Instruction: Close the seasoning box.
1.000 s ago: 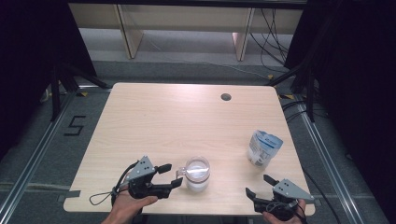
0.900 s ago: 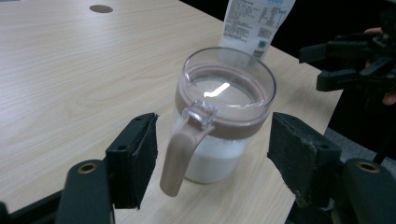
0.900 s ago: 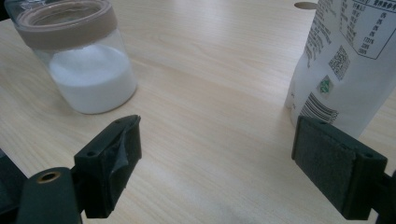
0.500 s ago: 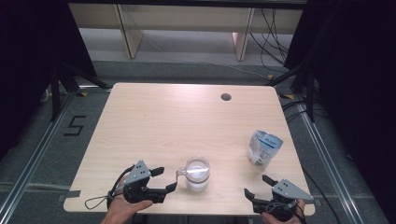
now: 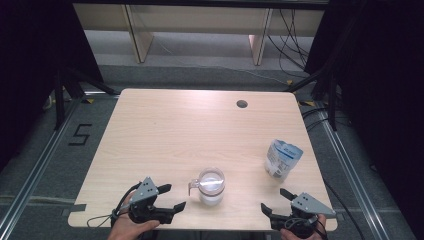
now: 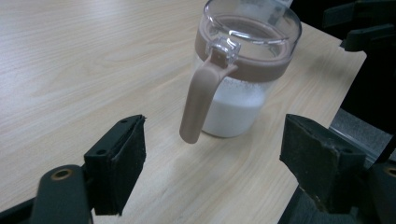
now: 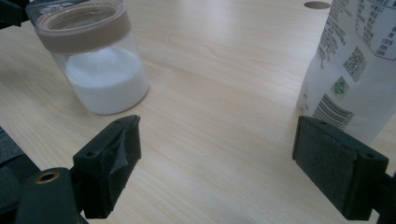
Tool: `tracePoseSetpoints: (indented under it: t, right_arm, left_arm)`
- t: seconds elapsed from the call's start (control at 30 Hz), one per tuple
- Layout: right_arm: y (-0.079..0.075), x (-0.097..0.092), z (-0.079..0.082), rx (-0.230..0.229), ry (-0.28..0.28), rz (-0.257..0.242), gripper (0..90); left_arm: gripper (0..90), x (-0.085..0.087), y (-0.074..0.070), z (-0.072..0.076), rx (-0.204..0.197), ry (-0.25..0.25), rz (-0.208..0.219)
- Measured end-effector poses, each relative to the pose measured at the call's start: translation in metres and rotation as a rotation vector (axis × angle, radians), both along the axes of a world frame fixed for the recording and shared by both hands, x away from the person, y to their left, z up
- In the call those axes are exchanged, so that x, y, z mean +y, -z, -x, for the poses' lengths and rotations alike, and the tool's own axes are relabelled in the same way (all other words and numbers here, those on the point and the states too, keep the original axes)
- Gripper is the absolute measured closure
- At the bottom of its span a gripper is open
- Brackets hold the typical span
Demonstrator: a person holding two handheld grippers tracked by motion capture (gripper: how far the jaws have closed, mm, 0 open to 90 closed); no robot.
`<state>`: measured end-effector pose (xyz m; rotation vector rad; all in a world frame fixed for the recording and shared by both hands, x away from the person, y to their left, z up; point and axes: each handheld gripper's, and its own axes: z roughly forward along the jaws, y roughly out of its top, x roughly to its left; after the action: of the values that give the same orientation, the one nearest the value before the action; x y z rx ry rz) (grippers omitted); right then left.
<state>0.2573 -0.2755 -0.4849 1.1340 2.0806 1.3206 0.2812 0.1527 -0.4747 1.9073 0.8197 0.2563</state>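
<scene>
Clear jug (image 5: 211, 186) w/ white powder sits apart from left gripper (image 5: 173, 197); jaws just opening wide, empty. Right gripper (image 5: 276, 201) wide open, empty, near pouch (image 5: 282, 159).

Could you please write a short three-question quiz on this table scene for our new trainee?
1. True or false: the jar with the brown handle stands between the left gripper and the right gripper.
2. What lies in the jar: A) white powder, B) dark liquid, C) nothing?
3. Which gripper is nearer the white pouch?

Key
1. True; both grippers are open and touch nothing.
2. A; white powder fills the lower part, under the clear lid.
3. The right gripper; the pouch stands upright just beyond it on the table.
</scene>
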Motion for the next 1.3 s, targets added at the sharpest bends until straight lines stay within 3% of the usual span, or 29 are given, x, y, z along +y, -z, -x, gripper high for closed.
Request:
tracePoseSetpoints:
  t: [0.03,0.07,0.17,0.23,0.4,0.47,0.53,0.67,0.7,0.73,0.77,0.87,1.3]
  right_arm:
    - [0.000,0.002,0.003,0.039,0.009,-0.025,16.0]
    - [0.001,0.000,0.000,0.014,-0.006,0.004,16.0]
    - [0.000,0.004,0.005,0.050,-0.001,-0.022,16.0]
    - [0.002,0.004,0.003,0.032,-0.026,-0.019,16.0]
    - [0.003,0.006,0.008,0.058,-0.032,-0.005,16.0]
    - [0.003,0.006,0.008,0.063,-0.034,0.006,16.0]
    - [0.004,0.006,0.009,0.068,-0.035,0.020,16.0]
    - [0.006,0.008,0.010,0.091,-0.022,0.028,16.0]
    - [0.006,0.006,0.009,0.074,-0.033,0.052,16.0]
    - [0.007,0.007,0.008,0.087,-0.038,0.051,16.0]
    - [0.007,0.007,0.009,0.102,-0.027,0.053,16.0]
    - [0.009,0.007,0.008,0.116,-0.031,0.079,16.0]
    - [0.009,0.008,0.008,0.102,-0.050,0.077,16.0]
  left_arm:
    - [21.1,0.000,0.001,0.001,-0.002,-0.002,-0.008]
    - [20.9,0.001,0.002,0.001,0.002,0.001,-0.005]
    - [20.1,0.003,0.004,0.003,0.011,0.003,-0.010]
    - [19.5,0.004,0.006,0.005,0.019,0.004,-0.007]
    - [17.6,0.005,0.010,0.008,0.022,-0.011,-0.014]
    - [16.7,0.007,0.014,0.008,0.028,-0.007,-0.010]
    - [16.2,0.008,0.014,0.010,0.028,-0.017,-0.041]
    - [15.3,0.008,0.020,0.012,0.026,-0.001,-0.029]
    - [15.3,0.007,0.021,0.014,0.046,-0.011,-0.022]
    - [15.3,0.009,0.022,0.015,0.037,-0.006,-0.043]
    - [15.3,0.009,0.023,0.014,0.031,0.002,-0.037]
    - [15.3,0.010,0.025,0.016,0.056,-0.013,-0.032]
    - [15.3,0.012,0.027,0.015,0.052,-0.026,-0.034]
